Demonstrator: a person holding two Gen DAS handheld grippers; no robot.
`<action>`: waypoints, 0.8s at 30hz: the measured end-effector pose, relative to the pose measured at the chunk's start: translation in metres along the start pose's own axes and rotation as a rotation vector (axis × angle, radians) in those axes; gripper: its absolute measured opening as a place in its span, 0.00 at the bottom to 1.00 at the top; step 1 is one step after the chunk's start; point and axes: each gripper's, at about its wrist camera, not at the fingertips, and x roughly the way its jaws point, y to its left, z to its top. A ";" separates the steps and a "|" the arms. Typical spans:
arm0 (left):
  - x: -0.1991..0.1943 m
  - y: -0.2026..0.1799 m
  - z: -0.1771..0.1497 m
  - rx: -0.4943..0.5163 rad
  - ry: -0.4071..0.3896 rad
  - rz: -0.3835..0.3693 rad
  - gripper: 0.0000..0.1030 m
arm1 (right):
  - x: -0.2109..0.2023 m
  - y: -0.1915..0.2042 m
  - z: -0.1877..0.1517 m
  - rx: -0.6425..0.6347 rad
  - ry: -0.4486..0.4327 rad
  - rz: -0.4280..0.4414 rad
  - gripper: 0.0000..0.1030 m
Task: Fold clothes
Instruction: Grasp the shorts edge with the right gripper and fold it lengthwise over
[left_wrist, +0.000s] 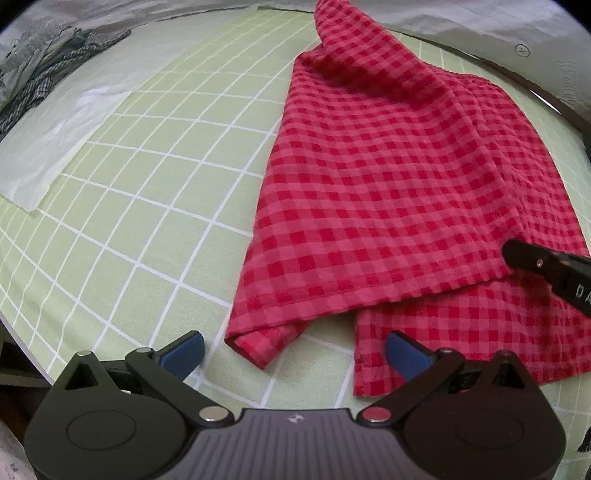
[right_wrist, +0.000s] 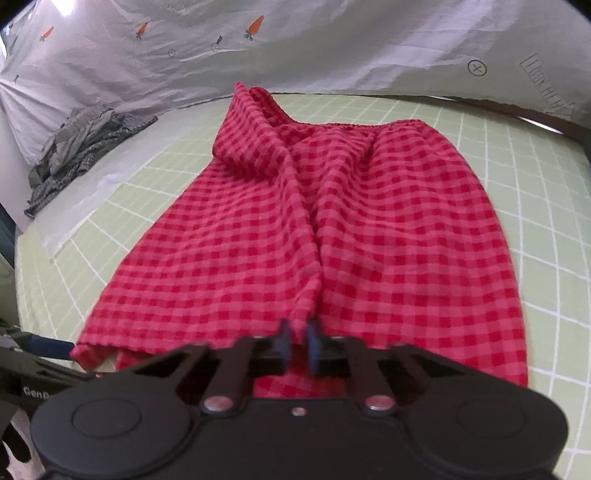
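A red and pink checked garment (left_wrist: 388, 192) lies on the green grid mat (left_wrist: 155, 192), one layer folded over another along its near edge. My left gripper (left_wrist: 295, 349) is open and empty, low over the mat just in front of the garment's near left corner. My right gripper (right_wrist: 297, 341) is shut on the garment's near hem (right_wrist: 295, 317), pinching a fold of cloth between its blue pads. The right gripper's black body shows at the right edge of the left wrist view (left_wrist: 546, 269). The garment (right_wrist: 332, 221) stretches away from it toward the far mat edge.
A pile of grey and dark checked clothes (right_wrist: 81, 144) lies at the far left, also in the left wrist view (left_wrist: 40, 70). A clear plastic sheet (left_wrist: 55, 140) covers the mat's left part. A white printed cloth backdrop (right_wrist: 295, 44) stands behind the mat.
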 end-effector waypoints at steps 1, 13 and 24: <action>0.000 0.000 0.000 0.003 -0.004 -0.001 1.00 | -0.002 0.000 0.000 0.005 -0.010 0.002 0.02; -0.004 0.008 -0.011 0.009 -0.054 -0.004 1.00 | -0.062 -0.012 0.006 0.083 -0.178 -0.041 0.02; -0.002 0.013 -0.013 0.023 -0.066 -0.010 1.00 | -0.108 -0.042 -0.020 0.217 -0.215 -0.203 0.02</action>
